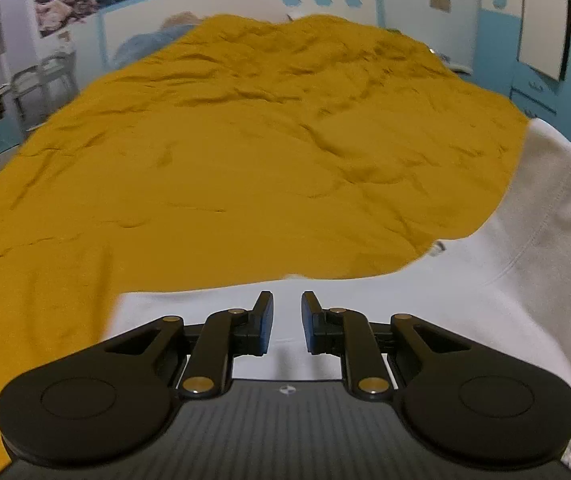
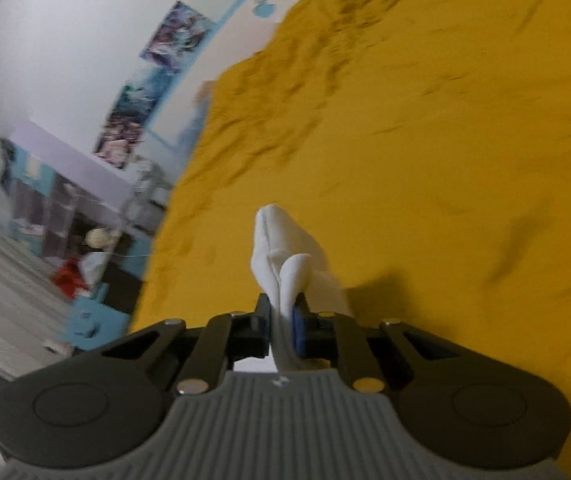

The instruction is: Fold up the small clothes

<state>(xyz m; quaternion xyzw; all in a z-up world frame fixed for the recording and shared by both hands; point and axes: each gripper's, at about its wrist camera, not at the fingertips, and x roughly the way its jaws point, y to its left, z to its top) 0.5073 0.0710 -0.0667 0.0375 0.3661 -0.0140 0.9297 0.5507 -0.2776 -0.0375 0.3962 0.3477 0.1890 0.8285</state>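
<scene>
- Left gripper point(image 1: 287, 322): black fingers with blue pads on their inner faces, carried on black linkage arms with brass-coloured pivot pins.
- Behind the jaws sit two round black discs and a ribbed dark grey plate with a small emblem.
- Right gripper point(image 2: 281, 326): same build, its ribbed plate lighter grey.
</scene>
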